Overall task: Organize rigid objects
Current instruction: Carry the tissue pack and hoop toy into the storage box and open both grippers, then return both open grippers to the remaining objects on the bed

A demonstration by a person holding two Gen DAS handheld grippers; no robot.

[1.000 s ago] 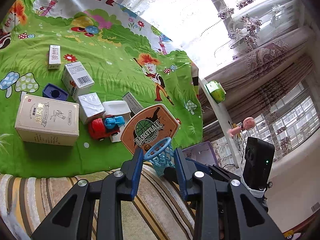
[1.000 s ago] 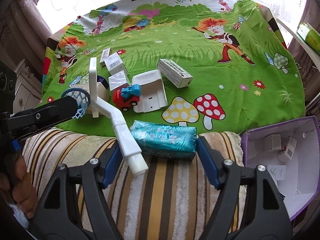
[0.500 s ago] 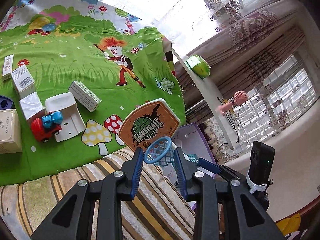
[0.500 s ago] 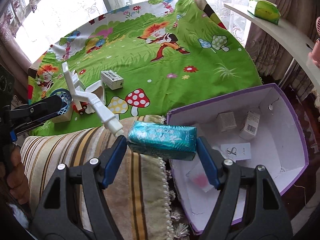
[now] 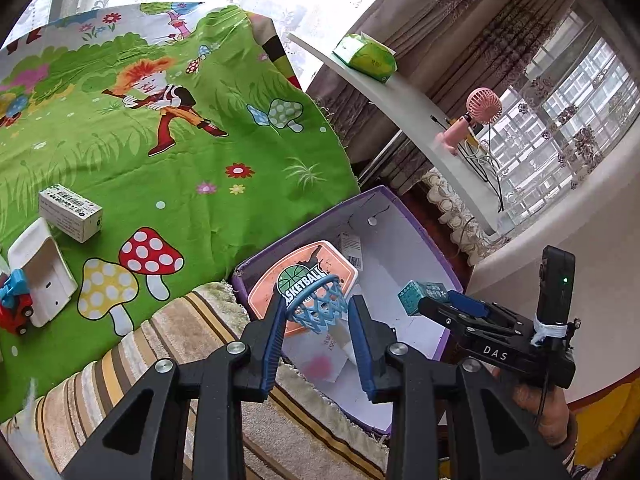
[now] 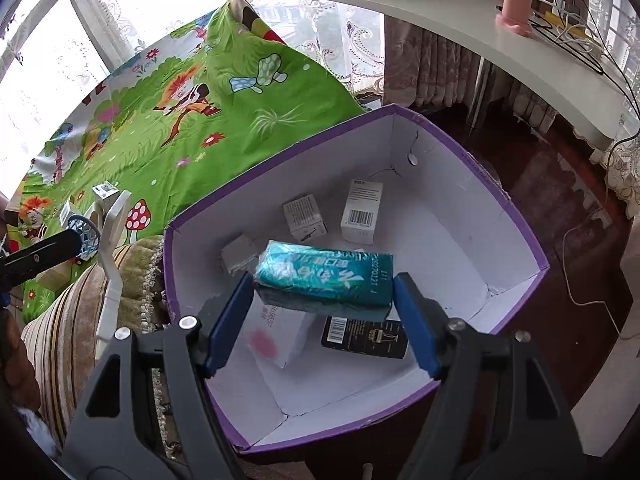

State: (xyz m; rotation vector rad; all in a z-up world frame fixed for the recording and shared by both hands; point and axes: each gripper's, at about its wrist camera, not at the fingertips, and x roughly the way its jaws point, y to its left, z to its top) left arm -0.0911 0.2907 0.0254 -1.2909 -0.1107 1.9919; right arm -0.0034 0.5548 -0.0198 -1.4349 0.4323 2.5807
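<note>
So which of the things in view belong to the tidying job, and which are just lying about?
Job:
- toy basketball hoop, in left gripper
- teal pack, in right gripper
- purple box
- white carton, toy truck on the green cloth

Lying about:
- pink fan
- green tissue pack

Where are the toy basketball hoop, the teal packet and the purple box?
toy basketball hoop [image 5: 314, 285], left wrist view, blue rim.
teal packet [image 6: 326, 272], right wrist view, printed top face.
purple box [image 6: 472, 184], right wrist view, white inner wall.

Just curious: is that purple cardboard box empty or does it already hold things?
Not empty: the purple cardboard box already holds several small cartons on its white floor.
</note>
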